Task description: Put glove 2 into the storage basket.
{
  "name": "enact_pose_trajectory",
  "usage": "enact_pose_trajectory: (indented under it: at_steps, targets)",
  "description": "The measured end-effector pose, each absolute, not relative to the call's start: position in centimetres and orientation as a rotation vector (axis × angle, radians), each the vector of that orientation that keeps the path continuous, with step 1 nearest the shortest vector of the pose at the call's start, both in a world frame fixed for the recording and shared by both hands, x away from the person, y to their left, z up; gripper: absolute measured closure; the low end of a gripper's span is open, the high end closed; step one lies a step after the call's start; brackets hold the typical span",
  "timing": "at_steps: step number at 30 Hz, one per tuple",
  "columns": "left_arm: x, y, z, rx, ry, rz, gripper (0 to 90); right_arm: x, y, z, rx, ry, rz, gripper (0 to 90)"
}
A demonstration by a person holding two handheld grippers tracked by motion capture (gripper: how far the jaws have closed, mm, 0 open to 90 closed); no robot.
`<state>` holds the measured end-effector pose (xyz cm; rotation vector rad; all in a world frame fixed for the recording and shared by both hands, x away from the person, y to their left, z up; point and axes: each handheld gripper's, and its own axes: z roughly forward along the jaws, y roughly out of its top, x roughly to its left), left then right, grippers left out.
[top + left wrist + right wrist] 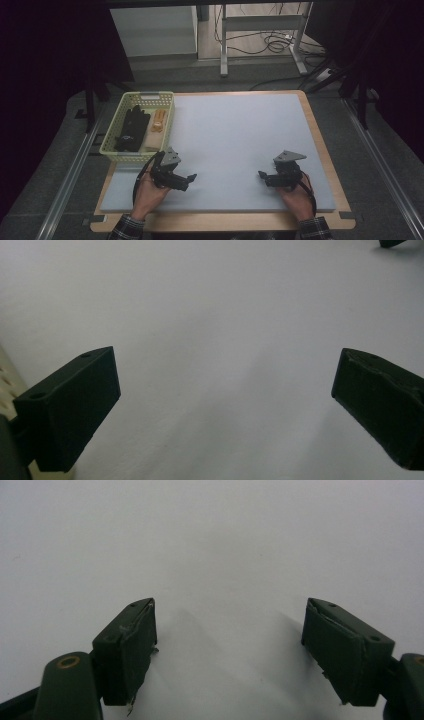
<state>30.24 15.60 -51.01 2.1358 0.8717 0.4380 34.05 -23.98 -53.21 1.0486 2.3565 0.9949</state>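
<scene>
Both grippers rest low on the pale surface (235,140), the left gripper (192,178) and right gripper (262,175) each with fingers spread wide and empty. The yellow basket (111,145), just beyond the left gripper, holds a black glove (132,129).

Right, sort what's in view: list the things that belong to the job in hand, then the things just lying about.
Belongs to the job:
- left gripper, open, near the basket
- right gripper, open
- yellow basket
- black glove in the basket
- orange item in the basket
- grey mat, bare work surface

Just lying about:
- cables on the floor beyond the table
- metal frame legs
</scene>
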Motion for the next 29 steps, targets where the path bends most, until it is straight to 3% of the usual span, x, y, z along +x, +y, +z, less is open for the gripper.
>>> enact_pose_trajectory:
  at_steps: [14,21,29]
  targets:
    - [30.1,14.4,-54.7,2.238,0.895,0.421,0.0,34.1,-24.0,-53.2,1.049,2.357,0.994,21.7]
    - [30.6,14.7,-54.9,2.214,0.941,0.324,0.0,34.1,-24.0,-53.2,1.049,2.357,0.995,21.7]
    - [30.6,14.7,-55.0,2.213,0.938,0.329,0.0,34.0,-24.0,-53.2,1.048,2.356,0.993,21.5]
